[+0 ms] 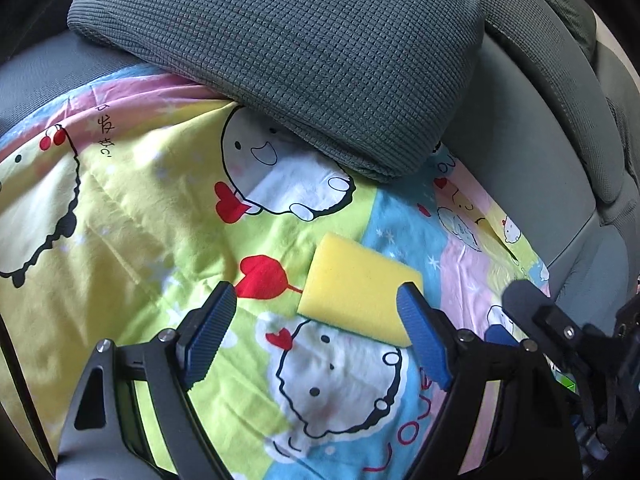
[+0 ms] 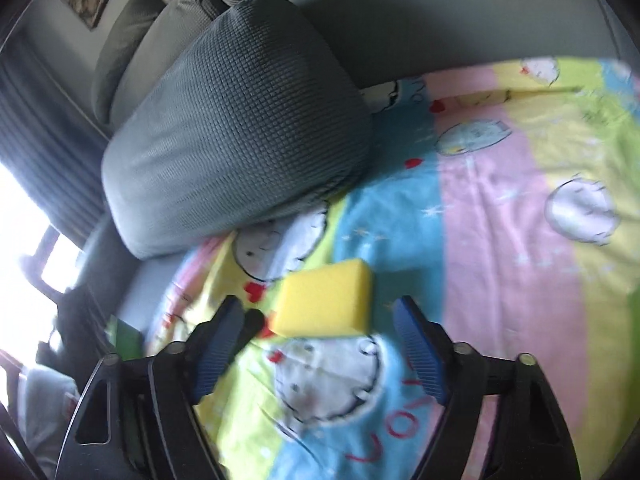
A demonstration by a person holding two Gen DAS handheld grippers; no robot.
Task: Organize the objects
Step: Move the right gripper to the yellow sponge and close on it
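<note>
Both claws hang released over the cartoon blanket (image 1: 140,200), the yellow sponge (image 2: 325,300) lying just ahead between the right claw (image 2: 320,320) fingers and beside the left claw (image 1: 316,312), so the pickup looks next: lower and clench.

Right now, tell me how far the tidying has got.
Done: nothing visibly sorted. The yellow sponge lies loose on the cartoon blanket, and the grey cushion overlaps the blanket's edge. In hand: nothing; the left gripper and right gripper are both open near the sponge. Left: grasping and placing it.
</note>
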